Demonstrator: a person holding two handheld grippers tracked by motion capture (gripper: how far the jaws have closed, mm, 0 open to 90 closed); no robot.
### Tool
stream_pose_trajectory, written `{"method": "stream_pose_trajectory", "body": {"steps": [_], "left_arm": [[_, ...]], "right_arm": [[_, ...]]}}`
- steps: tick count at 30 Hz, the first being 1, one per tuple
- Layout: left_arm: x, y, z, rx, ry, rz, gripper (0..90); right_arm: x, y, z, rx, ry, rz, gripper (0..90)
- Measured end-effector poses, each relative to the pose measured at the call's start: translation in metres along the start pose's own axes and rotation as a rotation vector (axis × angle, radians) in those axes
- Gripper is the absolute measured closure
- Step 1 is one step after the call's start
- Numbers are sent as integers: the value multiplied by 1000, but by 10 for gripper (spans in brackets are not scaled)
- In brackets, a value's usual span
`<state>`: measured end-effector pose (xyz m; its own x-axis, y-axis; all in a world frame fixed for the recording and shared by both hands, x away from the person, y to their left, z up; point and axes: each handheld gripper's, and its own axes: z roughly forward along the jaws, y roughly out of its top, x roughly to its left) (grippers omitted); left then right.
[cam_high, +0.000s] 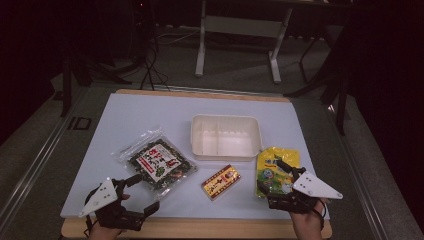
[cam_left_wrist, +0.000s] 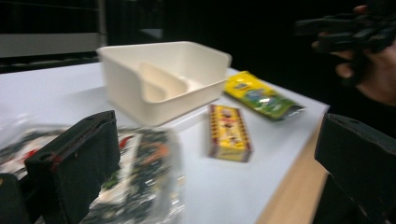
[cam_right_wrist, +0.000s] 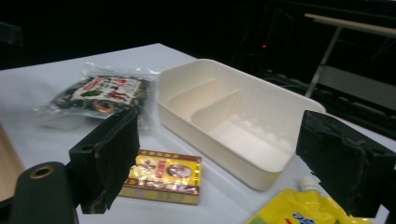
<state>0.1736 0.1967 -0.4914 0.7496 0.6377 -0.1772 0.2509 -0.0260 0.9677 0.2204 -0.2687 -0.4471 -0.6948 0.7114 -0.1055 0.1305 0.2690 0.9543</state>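
Both grippers hover low, jaws apparently apart, empty.

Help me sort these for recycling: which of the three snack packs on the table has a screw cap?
The yellow-green pouch, right of the small yellow-red box: a white spout cap shows at its top. The clear seaweed bag and the box have none.

Both tongs held low at my edge of the table, jaws parted.

My left gripper sits at the near left with its jaws spread wide and nothing between them. My right gripper sits at the near right, jaws likewise apart and empty, my right hand behind it.
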Motion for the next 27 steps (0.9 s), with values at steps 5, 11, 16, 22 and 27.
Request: {"method": "stream_pose_trajectory", "body": {"steps": [5, 11, 16, 22, 27], "left_arm": [[-1, 13, 6, 5, -29, 20, 1], [14, 30, 8, -3, 10, 20, 1], [36, 48, 5, 2, 67, 26, 1], [65, 67, -4, 14, 140, 39, 2], [92, 64, -9, 33, 177, -15, 37]], "right_arm": [[4, 4, -2, 3, 43, 14, 124], [7, 4, 3, 16, 80, -26, 146], [12, 4, 7, 12, 64, -24, 161], [8, 9, 3, -38, 41, -38, 183], [8, 11, 0, -49, 24, -48, 142]]}}
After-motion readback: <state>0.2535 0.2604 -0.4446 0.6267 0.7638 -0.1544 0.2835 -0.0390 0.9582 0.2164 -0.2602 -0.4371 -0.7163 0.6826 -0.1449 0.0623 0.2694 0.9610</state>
